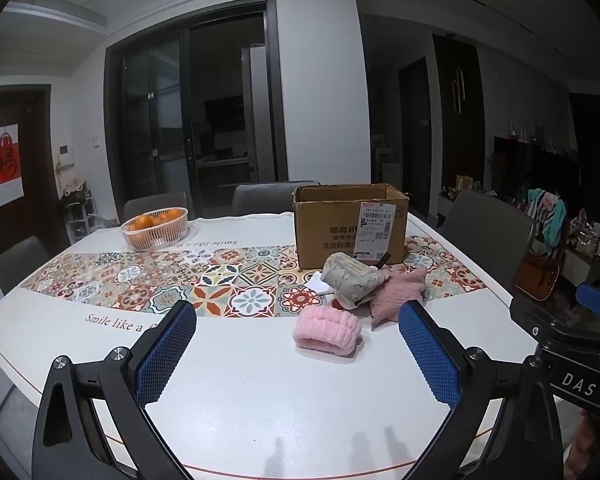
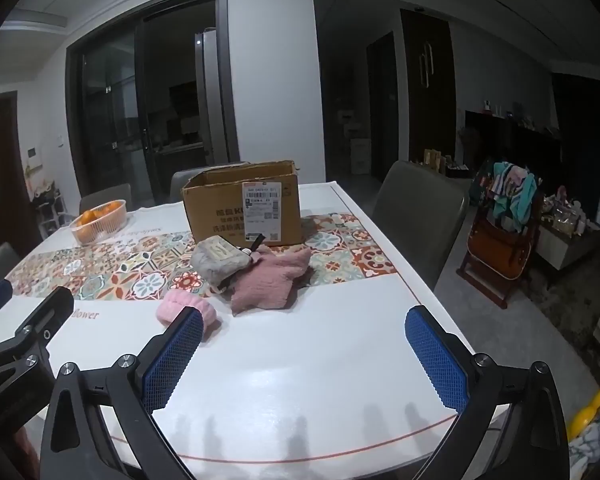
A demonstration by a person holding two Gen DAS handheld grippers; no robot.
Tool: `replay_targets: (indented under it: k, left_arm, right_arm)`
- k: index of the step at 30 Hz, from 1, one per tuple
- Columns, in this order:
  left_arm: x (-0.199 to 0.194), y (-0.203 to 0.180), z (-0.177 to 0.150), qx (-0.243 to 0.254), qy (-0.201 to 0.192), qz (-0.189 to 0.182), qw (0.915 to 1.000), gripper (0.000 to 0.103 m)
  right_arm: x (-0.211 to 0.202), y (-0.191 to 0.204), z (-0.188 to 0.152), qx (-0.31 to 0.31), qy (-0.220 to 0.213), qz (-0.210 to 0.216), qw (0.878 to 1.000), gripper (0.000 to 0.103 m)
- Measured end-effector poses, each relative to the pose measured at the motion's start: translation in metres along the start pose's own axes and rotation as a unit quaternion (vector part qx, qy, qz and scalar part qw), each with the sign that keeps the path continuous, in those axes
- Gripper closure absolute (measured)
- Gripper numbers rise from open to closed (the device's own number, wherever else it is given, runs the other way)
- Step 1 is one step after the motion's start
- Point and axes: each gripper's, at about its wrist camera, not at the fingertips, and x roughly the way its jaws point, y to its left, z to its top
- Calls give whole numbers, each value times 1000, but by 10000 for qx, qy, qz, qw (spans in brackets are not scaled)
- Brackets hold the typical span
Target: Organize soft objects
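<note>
A fluffy pink band lies on the white table, nearest to both grippers. Behind it a grey patterned pouch rests partly on a pink star-shaped cushion. A small white cloth peeks out left of the pouch. An open cardboard box stands behind them. My left gripper is open, hovering short of the band. My right gripper is open too, nothing between its blue pads; its left fingertip overlaps the band in view.
A white basket of oranges stands at the far left on the table with its patterned runner. Grey chairs surround it. A child's high chair with clothes stands on the floor at right.
</note>
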Motion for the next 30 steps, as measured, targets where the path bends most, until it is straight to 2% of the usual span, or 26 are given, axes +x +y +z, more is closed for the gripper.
replay_targets:
  k: [30]
  left_arm:
    - [-3,2,3,0,-36,1,10000,0]
  right_arm:
    - [-3,3,2,-30,-37,-4,10000,0]
